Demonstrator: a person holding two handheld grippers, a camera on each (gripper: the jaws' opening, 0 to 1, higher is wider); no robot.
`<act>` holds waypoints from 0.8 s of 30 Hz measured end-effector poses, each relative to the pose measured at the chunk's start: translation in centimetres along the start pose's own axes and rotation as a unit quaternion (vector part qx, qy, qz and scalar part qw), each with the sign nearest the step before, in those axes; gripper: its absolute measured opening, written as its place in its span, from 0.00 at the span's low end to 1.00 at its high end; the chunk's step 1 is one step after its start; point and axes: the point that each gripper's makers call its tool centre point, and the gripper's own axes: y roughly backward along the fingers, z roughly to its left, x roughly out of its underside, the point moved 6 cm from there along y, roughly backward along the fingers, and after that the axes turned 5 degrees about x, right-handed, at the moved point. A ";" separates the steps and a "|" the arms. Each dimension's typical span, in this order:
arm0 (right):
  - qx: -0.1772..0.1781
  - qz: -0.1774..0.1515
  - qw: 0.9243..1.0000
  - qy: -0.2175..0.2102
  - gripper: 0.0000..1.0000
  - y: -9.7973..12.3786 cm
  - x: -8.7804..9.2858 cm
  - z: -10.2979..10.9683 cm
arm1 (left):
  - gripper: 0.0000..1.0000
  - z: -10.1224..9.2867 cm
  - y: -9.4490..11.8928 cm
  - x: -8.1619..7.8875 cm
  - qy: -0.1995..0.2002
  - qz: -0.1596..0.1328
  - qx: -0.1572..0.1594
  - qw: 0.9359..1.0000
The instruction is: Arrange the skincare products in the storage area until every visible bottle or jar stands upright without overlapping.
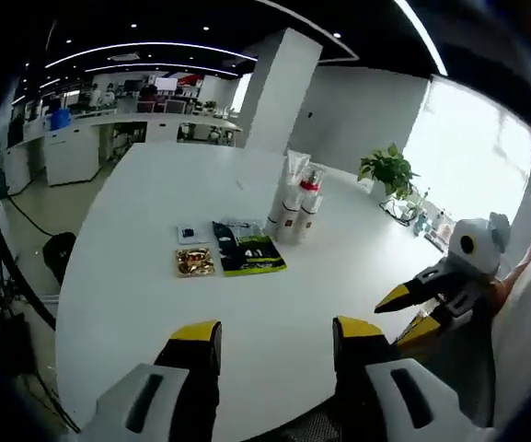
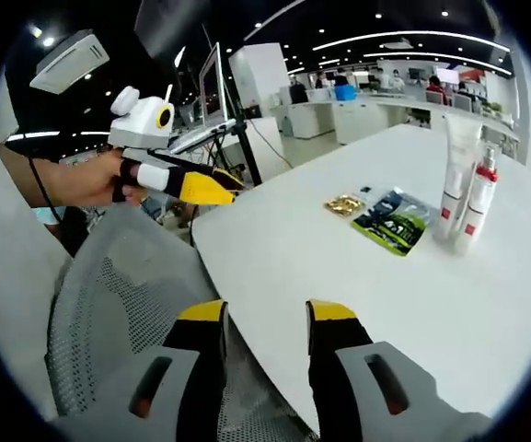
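On the white table [image 1: 136,276] stand a white tube [image 1: 294,175] and two white bottles [image 1: 298,216], one with a red collar, upright and close together. In the right gripper view the tube [image 2: 458,170] and the red-collared bottle [image 2: 478,207] stand at the far right. My left gripper [image 1: 276,331] is open over the table's near edge, well short of them and holding nothing. My right gripper [image 2: 267,313] is open too, at the table edge. The right gripper [image 1: 403,313] enters the left gripper view from the right. A hand holds the left gripper [image 2: 228,191] up at the left.
A dark green packet [image 1: 247,247], a gold packet [image 1: 194,261] and a small white card [image 1: 191,233] lie flat beside the bottles. A grey mesh chair [image 2: 109,313] stands under my right gripper. A potted plant [image 1: 389,170] sits at the table's far side.
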 end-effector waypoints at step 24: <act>0.051 -0.052 0.996 0.044 0.61 0.8 -1.4 -0.4 | 0.71 -0.9 -0.3 0.4 -0.146 -0.086 -0.081 0.982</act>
